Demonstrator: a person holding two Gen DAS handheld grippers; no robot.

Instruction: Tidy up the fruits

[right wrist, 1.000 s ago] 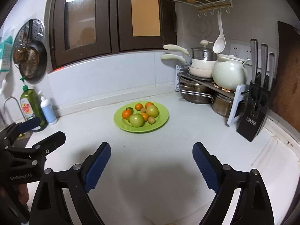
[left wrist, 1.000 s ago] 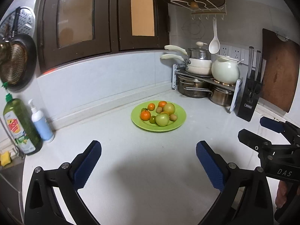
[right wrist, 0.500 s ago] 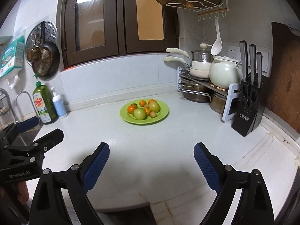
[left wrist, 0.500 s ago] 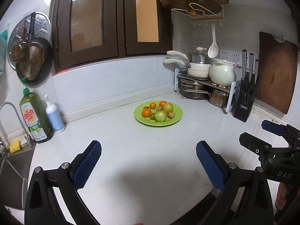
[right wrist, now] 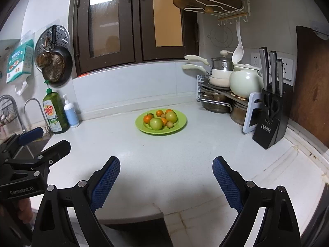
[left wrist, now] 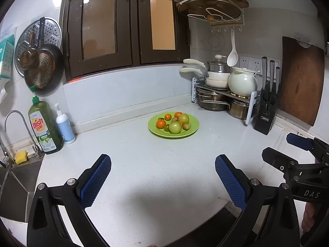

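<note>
On the white bench [left wrist: 144,164] your left claw [left wrist: 163,164] and right claw [right wrist: 166,167] both stand spread and empty at the near edge, well apart from the green plate [right wrist: 178,125] of fruits [right wrist: 160,119] toward the far wall.

We see both views lit evenly by indoor light from above; the white surface [left wrist: 164,164] reads bright, the walls slightly dimmer. In the right wrist view a rectangular lamp reflection glares on the cabinet glass [right wrist: 101,0]. A soft dark shadow pools on the surface near its front edge, between the fingers [left wrist: 95,180] in the left wrist view, and likewise in the right. The fisheye lens bends straight lines strongly toward the edges, and black vignetting fills the corners. Focus is sharp at the green plate [left wrist: 193,129]; we find no motion blur, only slight softness at the rim.
</note>
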